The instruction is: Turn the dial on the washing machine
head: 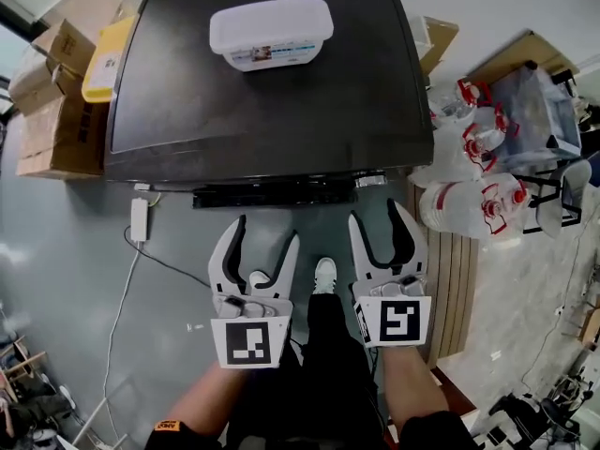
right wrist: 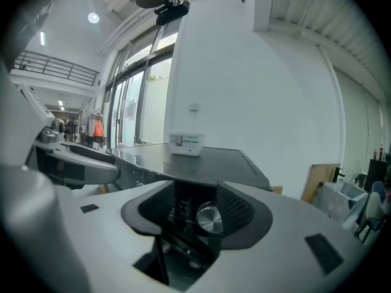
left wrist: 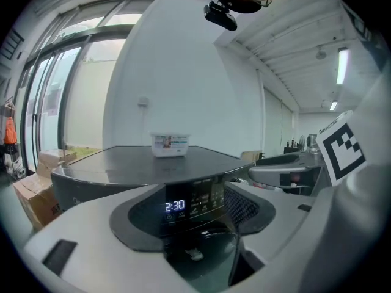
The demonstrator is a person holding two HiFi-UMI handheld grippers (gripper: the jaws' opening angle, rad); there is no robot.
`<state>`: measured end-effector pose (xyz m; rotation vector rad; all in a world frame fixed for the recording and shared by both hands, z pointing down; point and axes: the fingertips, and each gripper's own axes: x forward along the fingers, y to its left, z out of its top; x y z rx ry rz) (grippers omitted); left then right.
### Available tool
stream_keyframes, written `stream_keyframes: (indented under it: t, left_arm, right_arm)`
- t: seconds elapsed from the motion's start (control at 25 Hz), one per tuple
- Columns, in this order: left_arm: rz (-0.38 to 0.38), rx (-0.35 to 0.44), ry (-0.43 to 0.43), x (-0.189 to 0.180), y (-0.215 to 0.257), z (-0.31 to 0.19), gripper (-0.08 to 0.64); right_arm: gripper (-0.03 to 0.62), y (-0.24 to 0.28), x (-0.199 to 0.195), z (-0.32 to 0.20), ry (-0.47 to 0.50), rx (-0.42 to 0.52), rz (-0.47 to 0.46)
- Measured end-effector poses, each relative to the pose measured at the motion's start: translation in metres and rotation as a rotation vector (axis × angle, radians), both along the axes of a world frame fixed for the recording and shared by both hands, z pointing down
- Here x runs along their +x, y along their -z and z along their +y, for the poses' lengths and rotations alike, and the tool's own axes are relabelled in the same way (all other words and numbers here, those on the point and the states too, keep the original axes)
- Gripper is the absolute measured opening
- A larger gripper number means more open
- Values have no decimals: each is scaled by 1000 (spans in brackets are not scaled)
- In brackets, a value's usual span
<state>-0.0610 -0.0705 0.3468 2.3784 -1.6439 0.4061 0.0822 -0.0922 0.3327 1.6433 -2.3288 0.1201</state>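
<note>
The washing machine [head: 262, 101] has a black top and stands in front of me in the head view. Its dark control panel [head: 281, 193] faces me. In the right gripper view the silver dial [right wrist: 211, 219] shows in the gap between the jaws, a short way ahead and untouched. My right gripper [head: 375, 212] is open, its tips just short of the panel's right end. My left gripper [head: 265, 237] is open beside it, and holds nothing. In the left gripper view the lit display [left wrist: 175, 206] reads 2:30 between the jaws.
A white lidded plastic box [head: 271, 32] sits on the machine's top. Cardboard boxes [head: 52, 111] and a yellow container [head: 105, 59] stand to the left. Large water jugs [head: 473, 176] crowd the right. A power strip [head: 139, 218] with its cable lies on the floor.
</note>
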Motion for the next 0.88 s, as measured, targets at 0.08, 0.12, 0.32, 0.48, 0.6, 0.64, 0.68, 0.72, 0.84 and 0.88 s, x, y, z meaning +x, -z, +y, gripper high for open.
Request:
stream_keyframes:
  t: [0.08,0.12,0.32,0.48,0.6,0.64,0.68,0.72,0.84,0.88]
  left_arm:
    - [-3,0,-13,-5,14,8,301]
    - [-2,2,-21,-8,22,12,300]
    - [-1,32,-63,-20,65,35,157]
    - [-18,25,-121,-21,88,55,21]
    - [7,14,-159,-16,101,69,14]
    - [9,16,-167,-15,105,74,14]
    - [4,21,-170,-16,108,77,14]
    - [-2,23,-165,-17,111,82,14]
    - [1,14,-111,-17,126,95,14]
    - [6,17,-87,-14,133,99,14]
  right_arm:
    - [220,17,-10,11,5,7,-10]
    - [206,25,-14,17,7,8,-13]
    - [146,63,-37,47,14,9,-9]
    - [61,85,-51,69,15,-20,-37]
    - [31,99,-61,83,39,-41,-56]
    - [26,104,-65,88,62,-42,-53]
    - [25,108,-70,93,91,-43,-48]
    - [21,112,-73,99,121,-44,-42]
    - [18,124,-74,112,186,-54,-33]
    - [18,129,-72,115,215,-56,-28]
